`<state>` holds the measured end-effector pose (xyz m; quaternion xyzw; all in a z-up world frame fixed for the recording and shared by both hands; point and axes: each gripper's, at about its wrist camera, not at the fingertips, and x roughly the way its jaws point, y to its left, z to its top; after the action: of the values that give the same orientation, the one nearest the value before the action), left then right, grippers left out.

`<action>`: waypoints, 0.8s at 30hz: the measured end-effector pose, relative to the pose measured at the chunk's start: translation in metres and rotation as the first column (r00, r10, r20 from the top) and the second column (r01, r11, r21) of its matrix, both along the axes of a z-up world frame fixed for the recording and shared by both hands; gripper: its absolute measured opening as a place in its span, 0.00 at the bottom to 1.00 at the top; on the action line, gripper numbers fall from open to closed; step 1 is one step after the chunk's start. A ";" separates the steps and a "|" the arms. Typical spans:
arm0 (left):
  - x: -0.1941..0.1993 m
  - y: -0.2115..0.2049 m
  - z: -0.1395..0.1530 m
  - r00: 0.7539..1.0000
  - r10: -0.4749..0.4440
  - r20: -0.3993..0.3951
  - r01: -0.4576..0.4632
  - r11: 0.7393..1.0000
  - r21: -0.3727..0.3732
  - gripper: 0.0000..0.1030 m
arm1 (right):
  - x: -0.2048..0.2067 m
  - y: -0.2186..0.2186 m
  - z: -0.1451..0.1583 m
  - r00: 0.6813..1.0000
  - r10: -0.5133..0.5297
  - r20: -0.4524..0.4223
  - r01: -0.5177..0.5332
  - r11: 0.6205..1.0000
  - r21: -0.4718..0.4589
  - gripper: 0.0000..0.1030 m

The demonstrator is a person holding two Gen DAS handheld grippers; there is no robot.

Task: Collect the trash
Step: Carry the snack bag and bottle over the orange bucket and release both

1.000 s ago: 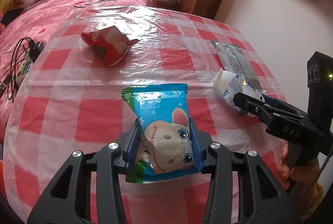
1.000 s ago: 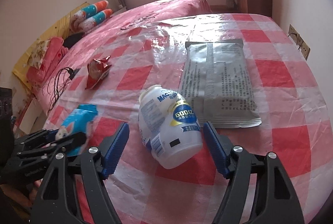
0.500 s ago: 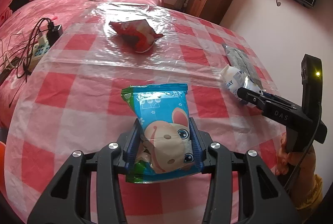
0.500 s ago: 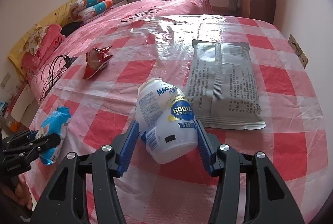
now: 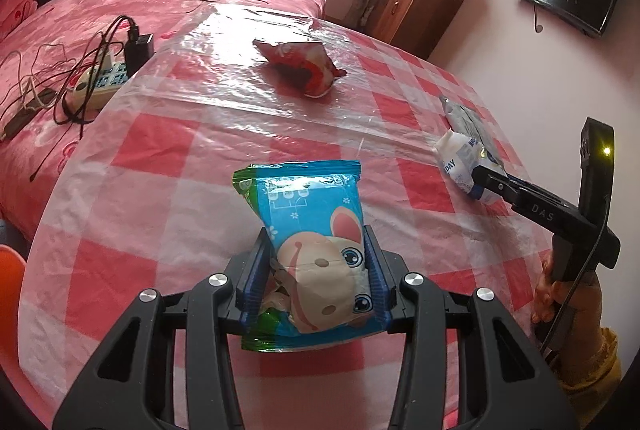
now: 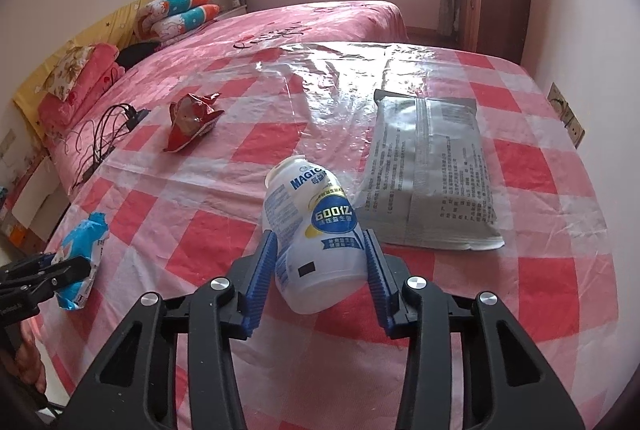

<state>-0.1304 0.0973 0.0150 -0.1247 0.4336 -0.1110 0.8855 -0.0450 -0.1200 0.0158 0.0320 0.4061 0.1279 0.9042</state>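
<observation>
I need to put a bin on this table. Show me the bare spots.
Widest bare patch: checked tablecloth between crumpled red wrapper and white plastic bottle. Also bare: far end beyond wrapper. Crowded: bottle beside flat grey pouch.

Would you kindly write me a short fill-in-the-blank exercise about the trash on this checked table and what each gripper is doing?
1. The left gripper is shut on a blue snack packet printed with a cartoon ____.
2. The right gripper is closing around a white plastic ____, with the word MAGIC on its label.
3. The grey foil pouch lies ____ on the tablecloth, touched by neither gripper.
4. The crumpled wrapper nearest the bed is ____ in colour.

Missing words: mouse; bottle; flat; red
</observation>
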 end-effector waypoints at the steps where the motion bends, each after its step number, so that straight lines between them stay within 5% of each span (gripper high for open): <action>1: -0.001 0.003 0.000 1.000 0.003 0.001 -0.003 1.000 -0.006 0.44 | -0.001 0.000 0.000 1.000 0.000 -0.001 0.000 1.000 0.008 0.43; 24: -0.025 0.077 0.002 0.989 0.143 0.029 -0.142 0.990 -0.024 0.44 | -0.019 0.056 0.016 0.993 0.101 -0.059 -0.087 0.975 0.203 0.42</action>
<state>-0.1554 0.1745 0.0172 -0.1632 0.4087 -0.0542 0.8963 -0.0639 -0.0636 0.0319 0.1077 0.4231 0.2095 0.8749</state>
